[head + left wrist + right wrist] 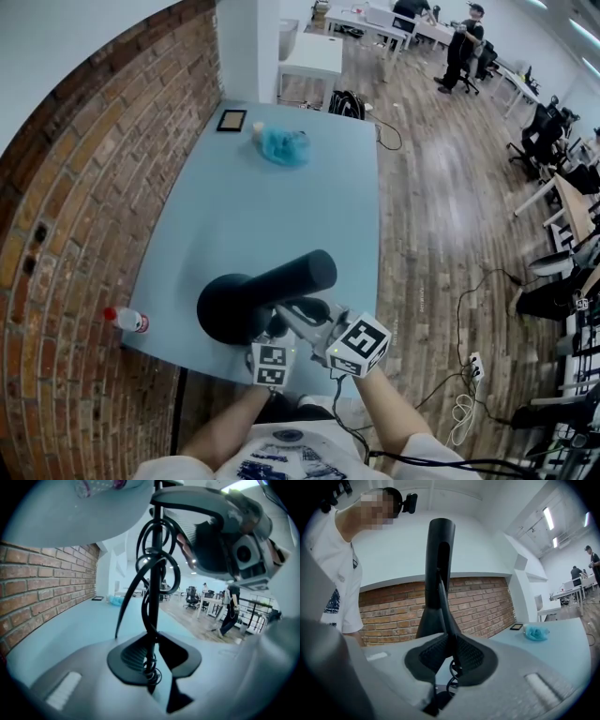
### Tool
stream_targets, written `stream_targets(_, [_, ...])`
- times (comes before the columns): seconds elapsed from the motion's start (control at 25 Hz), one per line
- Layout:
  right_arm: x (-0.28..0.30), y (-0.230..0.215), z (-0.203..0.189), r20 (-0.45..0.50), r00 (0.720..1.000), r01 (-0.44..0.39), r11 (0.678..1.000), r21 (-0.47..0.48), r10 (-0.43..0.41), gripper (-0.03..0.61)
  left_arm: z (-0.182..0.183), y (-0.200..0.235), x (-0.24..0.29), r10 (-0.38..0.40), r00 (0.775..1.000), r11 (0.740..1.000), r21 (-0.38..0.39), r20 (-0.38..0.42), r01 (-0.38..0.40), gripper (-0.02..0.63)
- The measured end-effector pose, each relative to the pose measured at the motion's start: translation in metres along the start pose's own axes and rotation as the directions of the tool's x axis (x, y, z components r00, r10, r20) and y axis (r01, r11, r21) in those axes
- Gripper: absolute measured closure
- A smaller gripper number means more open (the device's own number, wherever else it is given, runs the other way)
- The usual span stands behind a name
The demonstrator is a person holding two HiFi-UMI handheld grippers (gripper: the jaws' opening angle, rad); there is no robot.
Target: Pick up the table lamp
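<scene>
Black round-based table lamp stood upright at the pale blue table's near edge, left tongs and right tongs both clamped on its thin cord-wrapped stem.

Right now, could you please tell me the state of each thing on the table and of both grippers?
table lamp: at the table's near edge, held by its stem
left gripper: shut on the stem
right gripper: shut on the stem
bottle: red cap on
blue bag: crumpled
black frame: lying flat
</scene>
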State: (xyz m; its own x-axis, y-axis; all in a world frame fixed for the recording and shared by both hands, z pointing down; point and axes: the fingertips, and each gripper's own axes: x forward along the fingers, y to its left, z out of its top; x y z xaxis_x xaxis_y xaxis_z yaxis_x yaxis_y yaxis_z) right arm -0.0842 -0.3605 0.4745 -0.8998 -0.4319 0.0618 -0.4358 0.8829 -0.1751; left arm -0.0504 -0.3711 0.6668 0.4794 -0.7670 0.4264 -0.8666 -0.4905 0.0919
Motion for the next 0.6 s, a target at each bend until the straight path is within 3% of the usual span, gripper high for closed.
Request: stream_targets(0.6, [0.014,0.003,0.003,0.001,0.999,0.052,0.999,0.005,-0.052,0.531,0.002,0.009,-0.008,0.007,1.000,0.999,0.048,-0.001,-0.007,0.548])
